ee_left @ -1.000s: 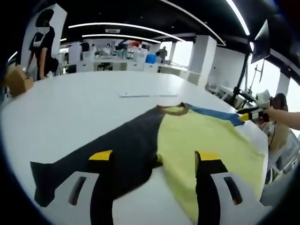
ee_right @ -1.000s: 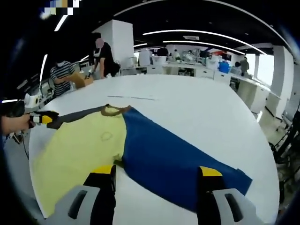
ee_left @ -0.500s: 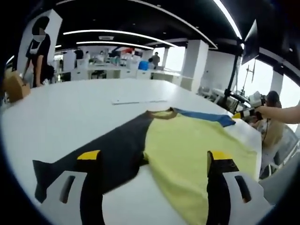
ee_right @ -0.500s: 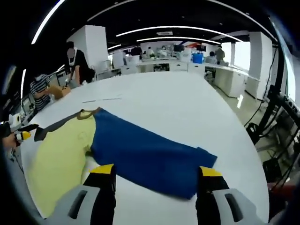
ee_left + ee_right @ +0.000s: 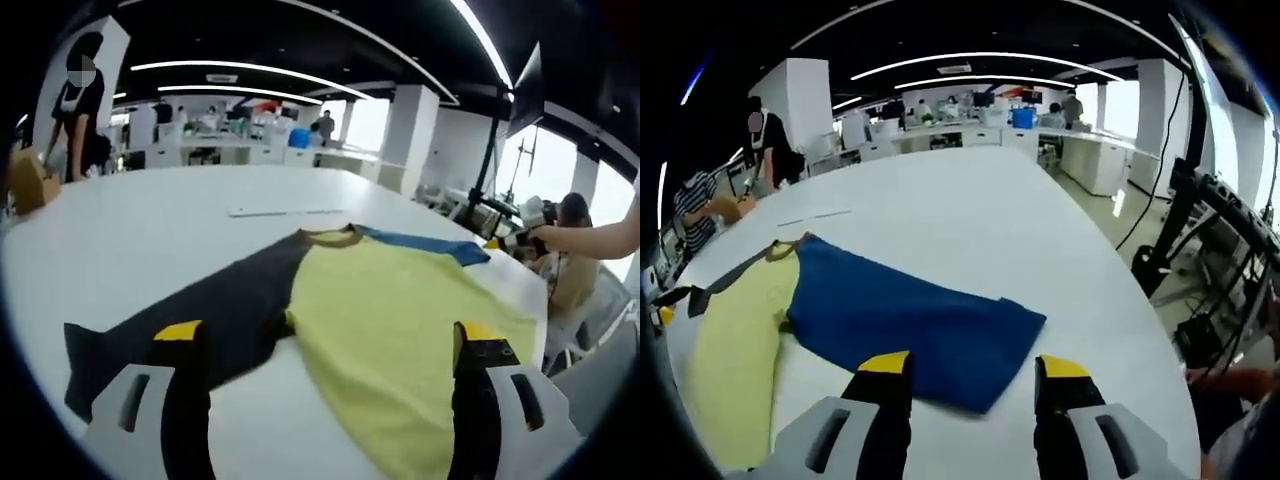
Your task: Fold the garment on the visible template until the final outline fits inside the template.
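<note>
Left hand-held gripper point(image 5: 325, 345): we see its jaws spread wide, nothing between them, hovering over the near edge of the shirt point(image 5: 380, 310). One jaw sits over the black sleeve point(image 5: 190, 320), the other over the yellow body.

Right hand-held gripper point(image 5: 970, 370): jaws spread, nothing pinched. They frame the near end of the blue sleeve point(image 5: 910, 320); we cannot tell whether the tips touch the cloth.

Shirt lies flat on the white desk point(image 5: 150, 230): yellow body in the middle, black sleeve stretched out to one side, blue sleeve to the other, brownish collar point(image 5: 325, 236) at the far end. In the right gripper view the blue sleeve runs from the collar toward us, its cuff end just ahead of the jaws, the yellow body beside it and a strip of the black sleeve past that.

In the left gripper view, a person's arm point(image 5: 590, 240) reaches in from the right, holding the other gripper past the blue sleeve's far end.

A thin flat white strip point(image 5: 285, 211) lies on the desk beyond the collar, apart from the shirt.

Background: a person in black point(image 5: 75, 120) stands past the desk's far edge, next to a brown box point(image 5: 25, 180). In the right gripper view, a seated person in a striped top point(image 5: 690, 205) beside the desk.
</note>
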